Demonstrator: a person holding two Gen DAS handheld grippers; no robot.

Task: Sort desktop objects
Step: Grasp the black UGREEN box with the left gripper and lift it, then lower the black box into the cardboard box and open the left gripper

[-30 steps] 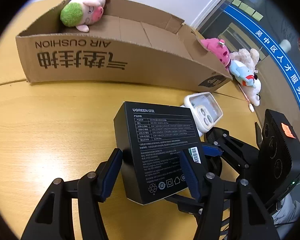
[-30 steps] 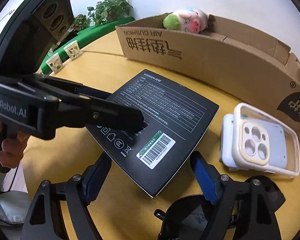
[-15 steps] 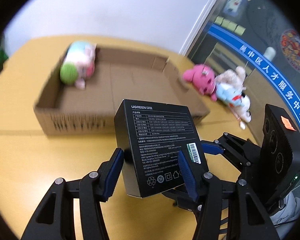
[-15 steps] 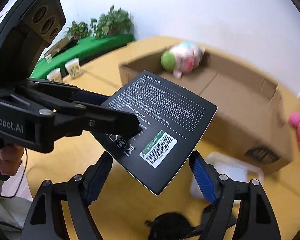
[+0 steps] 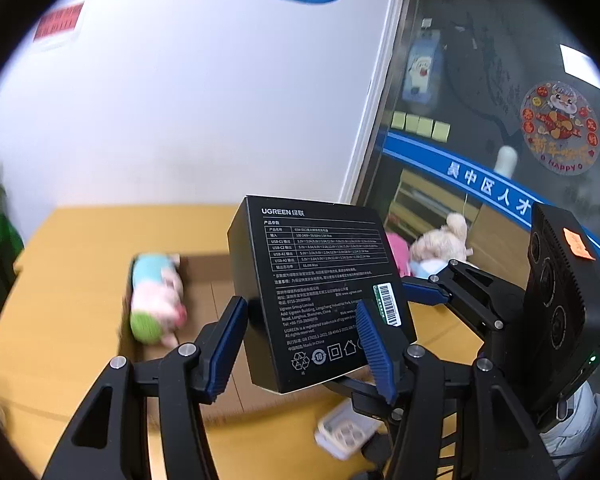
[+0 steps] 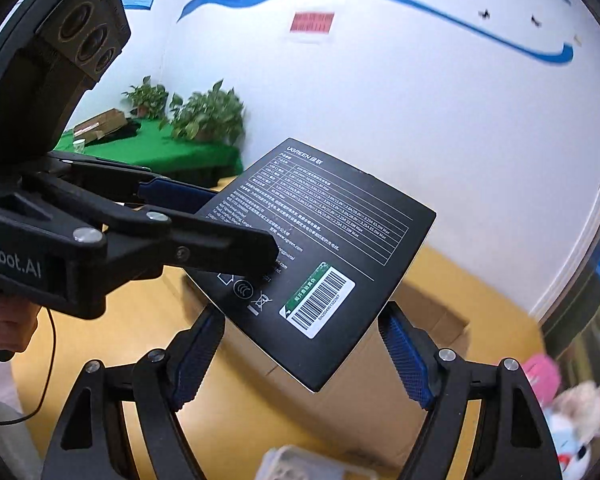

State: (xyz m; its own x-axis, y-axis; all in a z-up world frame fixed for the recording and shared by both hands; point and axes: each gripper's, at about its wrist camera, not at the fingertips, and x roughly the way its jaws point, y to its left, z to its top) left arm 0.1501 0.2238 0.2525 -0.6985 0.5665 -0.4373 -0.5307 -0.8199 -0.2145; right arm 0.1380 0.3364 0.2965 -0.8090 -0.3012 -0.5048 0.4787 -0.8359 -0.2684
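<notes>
Right up close, the left gripper (image 5: 300, 306), pinching the black box (image 5: 320, 272) tight with one blue pad (image 5: 228, 344) on each side. Black box high up in the air, tipped a bit, white writing and a striped sticker on its top face. From the other side, the right gripper (image 6: 300, 314) with its pads spread wide around the low corner of the same box; hard to tell whether those pads press on it or only sit beside it. At the left edge of that view, a hand (image 6: 8, 320) around the left gripper's handle. Far down below, a pale phone case (image 5: 342, 432) flat on the yellow table (image 5: 72, 280). Further back, an open cardboard box (image 5: 208, 292) with a soft pink pig toy (image 5: 156, 300) lying inside. Past the black box, a pink plush (image 5: 396, 248) and a cream plush (image 5: 440, 240) side by side near the table's edge. Farthest off, a white wall (image 5: 200, 100) with a blue stripe, and green plants (image 6: 208, 112) in the corner.
</notes>
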